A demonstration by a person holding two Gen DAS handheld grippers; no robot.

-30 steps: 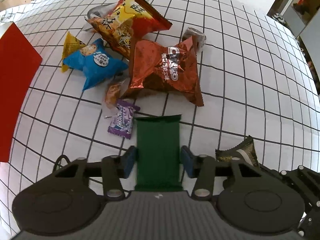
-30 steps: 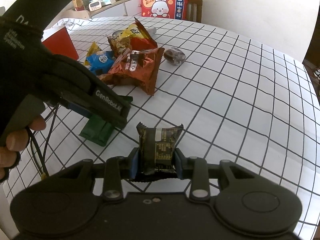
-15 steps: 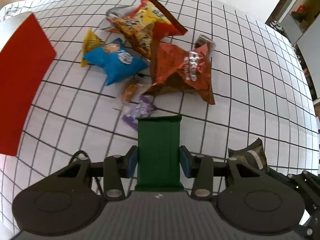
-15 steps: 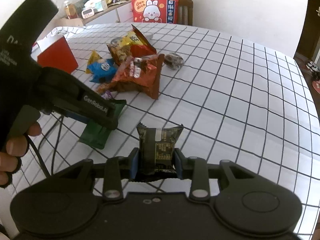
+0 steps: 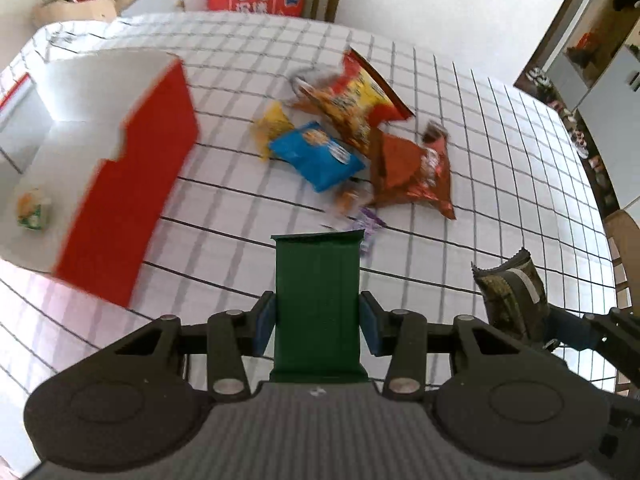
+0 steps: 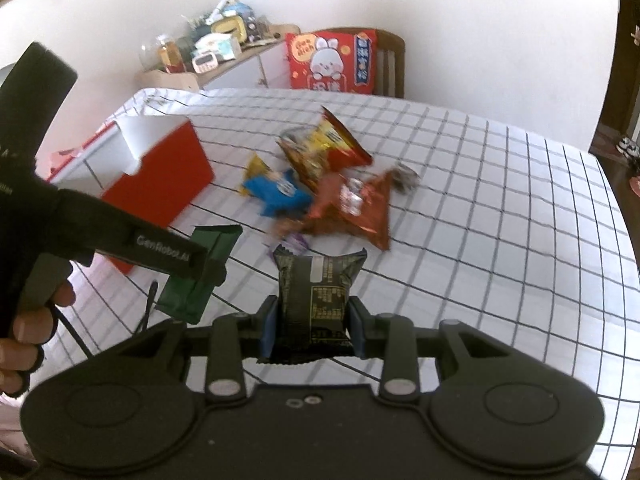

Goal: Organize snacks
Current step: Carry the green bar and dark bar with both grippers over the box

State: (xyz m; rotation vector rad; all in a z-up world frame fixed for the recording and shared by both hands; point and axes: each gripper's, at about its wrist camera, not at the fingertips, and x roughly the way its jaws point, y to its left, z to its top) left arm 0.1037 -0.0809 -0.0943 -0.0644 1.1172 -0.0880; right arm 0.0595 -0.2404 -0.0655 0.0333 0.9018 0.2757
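My left gripper [image 5: 318,320] is shut on a flat dark green packet [image 5: 318,300], held above the checked tablecloth; in the right wrist view the same green packet [image 6: 200,268] hangs from the left gripper [image 6: 188,264]. My right gripper [image 6: 312,324] is shut on a dark brown wrapped snack [image 6: 316,292], also seen at the right edge of the left wrist view as the brown snack [image 5: 510,296]. A red box [image 5: 128,200] with a white inside stands open to the left, with a small packet [image 5: 32,210] in it.
A heap of snack bags lies mid-table: a yellow-red bag [image 5: 356,108], a blue bag [image 5: 316,156], an orange-brown bag [image 5: 416,172] and a small purple sweet [image 5: 370,226]. A chair with a red rabbit cushion [image 6: 332,62] stands beyond the table's far edge. A hand [image 6: 24,328] holds the left gripper.
Both grippers have risen with their packets and swung left. The red box has come further into view, showing its white inside; the snack heap looks farther away.
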